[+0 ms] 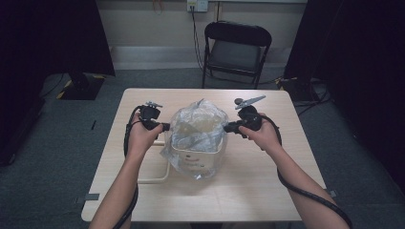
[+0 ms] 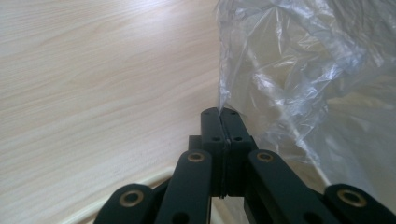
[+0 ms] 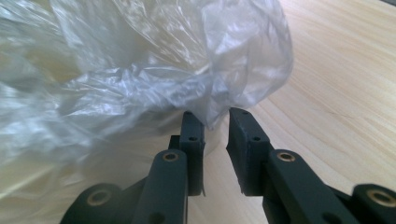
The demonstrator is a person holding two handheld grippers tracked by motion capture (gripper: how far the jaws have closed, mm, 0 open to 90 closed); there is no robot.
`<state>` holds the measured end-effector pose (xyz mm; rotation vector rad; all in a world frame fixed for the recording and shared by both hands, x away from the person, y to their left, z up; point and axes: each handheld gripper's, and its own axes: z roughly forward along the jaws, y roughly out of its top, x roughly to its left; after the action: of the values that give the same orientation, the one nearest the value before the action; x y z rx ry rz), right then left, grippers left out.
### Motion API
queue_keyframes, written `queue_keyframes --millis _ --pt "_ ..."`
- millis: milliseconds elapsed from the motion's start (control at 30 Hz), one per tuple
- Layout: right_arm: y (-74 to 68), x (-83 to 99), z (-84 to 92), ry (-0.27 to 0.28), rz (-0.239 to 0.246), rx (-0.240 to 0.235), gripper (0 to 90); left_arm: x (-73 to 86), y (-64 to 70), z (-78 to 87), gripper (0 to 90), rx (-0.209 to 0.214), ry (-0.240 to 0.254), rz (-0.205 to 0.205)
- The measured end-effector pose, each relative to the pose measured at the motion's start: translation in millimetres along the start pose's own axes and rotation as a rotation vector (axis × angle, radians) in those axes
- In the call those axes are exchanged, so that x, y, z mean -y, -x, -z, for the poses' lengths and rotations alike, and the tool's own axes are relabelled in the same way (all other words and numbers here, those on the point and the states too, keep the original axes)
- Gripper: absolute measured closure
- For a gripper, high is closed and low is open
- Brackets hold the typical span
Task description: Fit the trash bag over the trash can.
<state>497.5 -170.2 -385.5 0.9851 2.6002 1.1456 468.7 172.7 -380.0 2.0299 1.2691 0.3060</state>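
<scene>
A crumpled clear plastic bag (image 1: pixel 198 125) bulges out of a cream container (image 1: pixel 199 160) at the middle of the wooden table (image 1: pixel 253 191). My left gripper (image 1: pixel 168 127) is at the bag's left side. In the left gripper view it (image 2: pixel 219 112) is shut, with the bag's (image 2: pixel 303 70) thin edge running into the seam between its jaws. My right gripper (image 1: pixel 227 127) is at the bag's right side. In the right gripper view its (image 3: pixel 215 114) jaws stand a little apart, and a fold of the bag (image 3: pixel 116 60) hangs into the gap without being pressed.
A cream tube (image 1: pixel 161 175) curves out from the container toward the table's front left. A black folding chair (image 1: pixel 237 47) stands beyond the far edge. Black cables trail from both grippers along the forearms. Bare tabletop lies in front of the container and to both sides.
</scene>
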Motion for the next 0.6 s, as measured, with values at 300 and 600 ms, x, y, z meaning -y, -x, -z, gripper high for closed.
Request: queue_keyframes --millis 300,600 --pt "3.0 3.7 -16.8 -0.033 0.024 -0.048 83.9 12.1 7.9 -17.7 90.0 0.075 -0.035 -0.012" --pt "-10.6 21.6 -6.8 -0.065 0.041 -0.07 85.2 30.2 24.6 -4.0 90.0 0.1 -0.039 -0.027"
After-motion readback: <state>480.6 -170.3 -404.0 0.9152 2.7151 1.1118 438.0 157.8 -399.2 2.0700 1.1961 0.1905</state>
